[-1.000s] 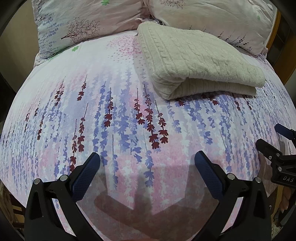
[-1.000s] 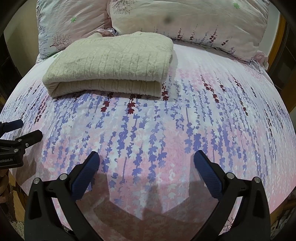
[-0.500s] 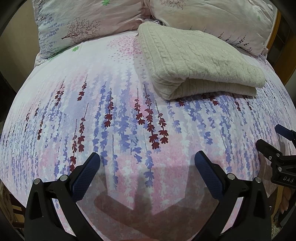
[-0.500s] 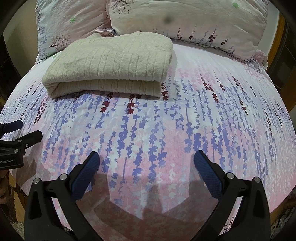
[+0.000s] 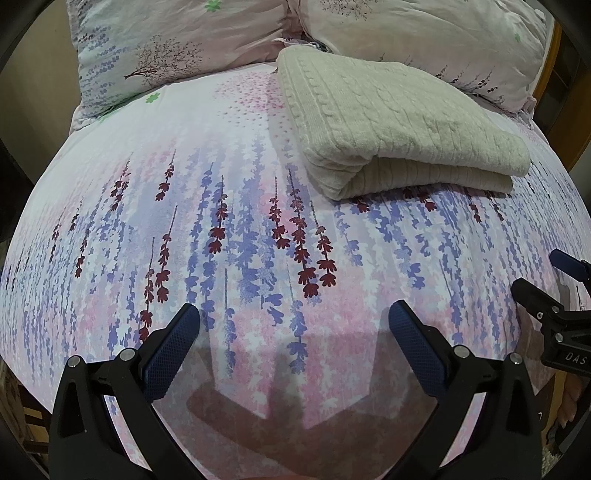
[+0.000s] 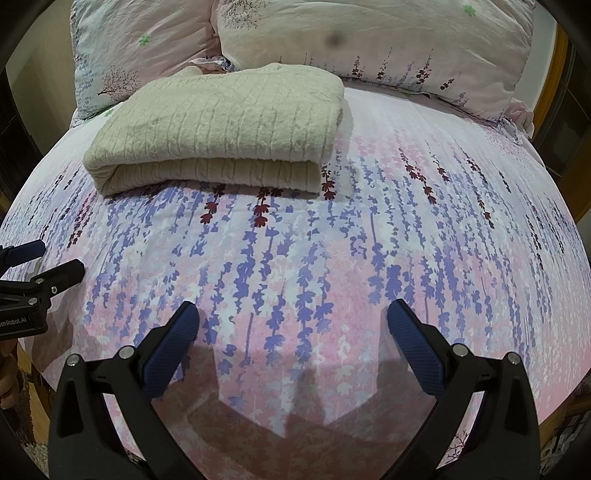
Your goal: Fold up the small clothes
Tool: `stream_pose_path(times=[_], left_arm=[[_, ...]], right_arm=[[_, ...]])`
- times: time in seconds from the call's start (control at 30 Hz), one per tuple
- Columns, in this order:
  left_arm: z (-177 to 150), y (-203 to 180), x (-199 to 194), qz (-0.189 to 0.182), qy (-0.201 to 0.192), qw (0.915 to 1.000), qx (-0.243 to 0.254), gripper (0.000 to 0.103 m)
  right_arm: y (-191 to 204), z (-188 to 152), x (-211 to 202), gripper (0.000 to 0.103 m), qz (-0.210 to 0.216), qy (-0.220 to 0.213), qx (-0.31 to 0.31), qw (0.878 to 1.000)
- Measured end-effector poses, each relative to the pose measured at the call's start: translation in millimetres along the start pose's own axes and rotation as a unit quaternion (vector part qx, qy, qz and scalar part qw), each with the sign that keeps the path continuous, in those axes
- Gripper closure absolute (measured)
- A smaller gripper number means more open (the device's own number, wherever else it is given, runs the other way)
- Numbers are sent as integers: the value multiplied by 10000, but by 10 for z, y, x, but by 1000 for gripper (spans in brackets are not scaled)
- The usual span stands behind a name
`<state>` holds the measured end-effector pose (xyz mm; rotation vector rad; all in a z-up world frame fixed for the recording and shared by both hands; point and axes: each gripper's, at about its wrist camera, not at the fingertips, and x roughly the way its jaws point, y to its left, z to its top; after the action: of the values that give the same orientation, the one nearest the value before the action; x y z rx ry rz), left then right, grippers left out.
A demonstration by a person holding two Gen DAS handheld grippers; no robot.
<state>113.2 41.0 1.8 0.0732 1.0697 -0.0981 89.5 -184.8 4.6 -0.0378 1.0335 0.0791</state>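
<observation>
A cream cable-knit sweater (image 5: pixel 391 125) lies folded in a thick rectangle on the far part of the bed, just before the pillows; it also shows in the right wrist view (image 6: pixel 221 133). My left gripper (image 5: pixel 293 325) is open and empty, low over the near part of the bed, well short of the sweater. My right gripper (image 6: pixel 291 325) is open and empty too, beside it. Each gripper shows at the edge of the other's view: the right one (image 5: pixel 543 284) and the left one (image 6: pixel 44 262).
The bed sheet (image 5: pixel 240 229) has a pink and purple flower print. Two matching pillows (image 5: pixel 177 48) (image 6: pixel 369 33) lie at the head of the bed. A wooden bed frame (image 6: pixel 554 74) runs along the right side. The bed's near edge lies just under the grippers.
</observation>
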Motion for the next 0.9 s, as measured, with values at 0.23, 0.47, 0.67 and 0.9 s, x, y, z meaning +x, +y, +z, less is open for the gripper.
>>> stream_pose_path(times=[0.23,0.47,0.67,0.9], left_arm=[[-8,-2,-5,21,-4,10000,-34,1],[-9,-2,-4,26,-4,10000,-44,1],[-10,-3,-4,33,-6,10000,-55,1],[-3,-2,0,40,0,10000,-69,1]], right_arm=[[-2,0,0,2,4,-1,-6,10000],[-5,-5,-1,2,6,-2,-9,10000],[-4,-4,-1,2,9,-5,-14,10000],[-3,-1,0,2,12,-1,-20,10000]])
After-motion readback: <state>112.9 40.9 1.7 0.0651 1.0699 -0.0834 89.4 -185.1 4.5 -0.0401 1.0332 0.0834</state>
